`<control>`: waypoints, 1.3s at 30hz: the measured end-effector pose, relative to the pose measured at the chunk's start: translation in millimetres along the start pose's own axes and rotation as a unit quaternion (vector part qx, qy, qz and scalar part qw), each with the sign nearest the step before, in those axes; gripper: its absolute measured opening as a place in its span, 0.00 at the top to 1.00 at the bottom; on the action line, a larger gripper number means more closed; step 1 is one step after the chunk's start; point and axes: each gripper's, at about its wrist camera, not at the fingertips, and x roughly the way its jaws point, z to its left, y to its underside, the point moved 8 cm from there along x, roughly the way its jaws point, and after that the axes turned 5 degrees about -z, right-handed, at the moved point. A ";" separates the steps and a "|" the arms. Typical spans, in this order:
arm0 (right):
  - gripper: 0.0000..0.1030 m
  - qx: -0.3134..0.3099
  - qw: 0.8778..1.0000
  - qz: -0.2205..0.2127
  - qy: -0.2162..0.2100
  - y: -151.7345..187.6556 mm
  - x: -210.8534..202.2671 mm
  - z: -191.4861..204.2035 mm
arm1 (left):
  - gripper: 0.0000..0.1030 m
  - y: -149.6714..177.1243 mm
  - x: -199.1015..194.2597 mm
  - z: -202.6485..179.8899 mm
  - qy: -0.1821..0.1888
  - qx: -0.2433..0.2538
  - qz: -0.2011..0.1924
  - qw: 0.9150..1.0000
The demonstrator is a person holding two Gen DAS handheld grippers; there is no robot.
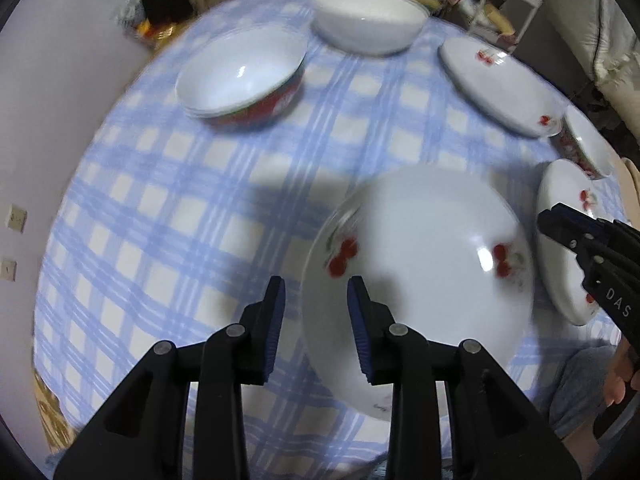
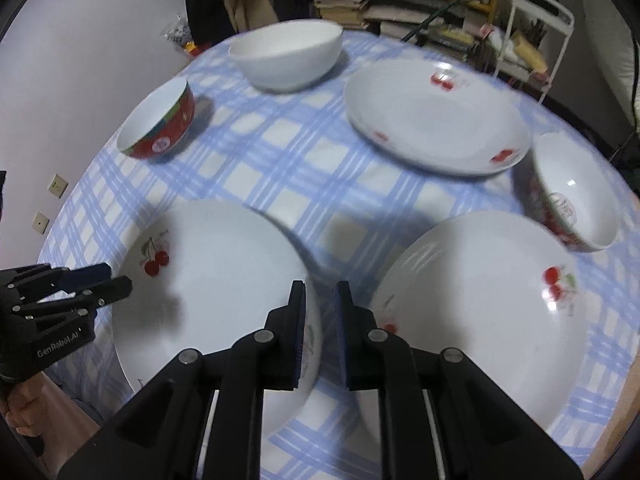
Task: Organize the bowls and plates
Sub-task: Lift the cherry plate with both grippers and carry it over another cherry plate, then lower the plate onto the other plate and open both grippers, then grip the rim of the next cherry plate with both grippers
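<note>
A white cherry-print plate (image 1: 420, 260) (image 2: 212, 280) lies on the blue checked tablecloth (image 1: 160, 200) (image 2: 300, 168). My left gripper (image 1: 316, 292) (image 2: 120, 278) stands open astride its left rim, pads clear of it. My right gripper (image 2: 320, 292) (image 1: 550, 220) is open astride the opposite rim. A second cherry plate (image 2: 480, 312) (image 1: 568, 240) lies just right of it, a third (image 2: 436, 116) (image 1: 496, 84) farther back. A red bowl (image 2: 160, 128) (image 1: 240, 80), a white bowl (image 2: 288, 56) (image 1: 368, 20) and another red bowl (image 2: 576, 200) (image 1: 588, 148) stand around them.
A pale wall borders the table on the left. Behind the table are stacked books and shelves, with a white rack (image 2: 536, 40) at the back right. A person's hand (image 2: 24, 412) holds the left gripper near the table's front edge.
</note>
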 end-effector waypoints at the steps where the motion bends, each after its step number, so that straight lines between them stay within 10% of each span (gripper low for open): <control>1: 0.69 0.002 1.000 -0.004 0.007 -2.1 -6.0 -4.2 | 0.62 -5.2 -6.7 -8.0 0.000 0.015 -0.013 1.000; 3: 0.41 0.009 1.000 -0.017 0.019 -6.7 -19.2 -14.3 | 0.50 -13.7 -19.5 -20.5 -0.001 0.039 -0.038 0.999; 8: 0.09 0.028 0.997 -0.047 0.054 -10.5 -52.6 -47.0 | 0.31 -29.6 -44.7 -52.7 0.009 0.088 -0.070 0.994; 26: 0.07 0.180 0.978 -0.071 0.075 8.4 -109.9 -166.0 | 0.23 -69.8 -46.5 -157.8 0.037 0.182 -0.132 0.974; 39: 0.12 0.146 0.987 -0.012 0.067 36.8 -89.2 -205.7 | 0.23 -58.5 0.7 -189.9 0.077 0.187 -0.040 0.979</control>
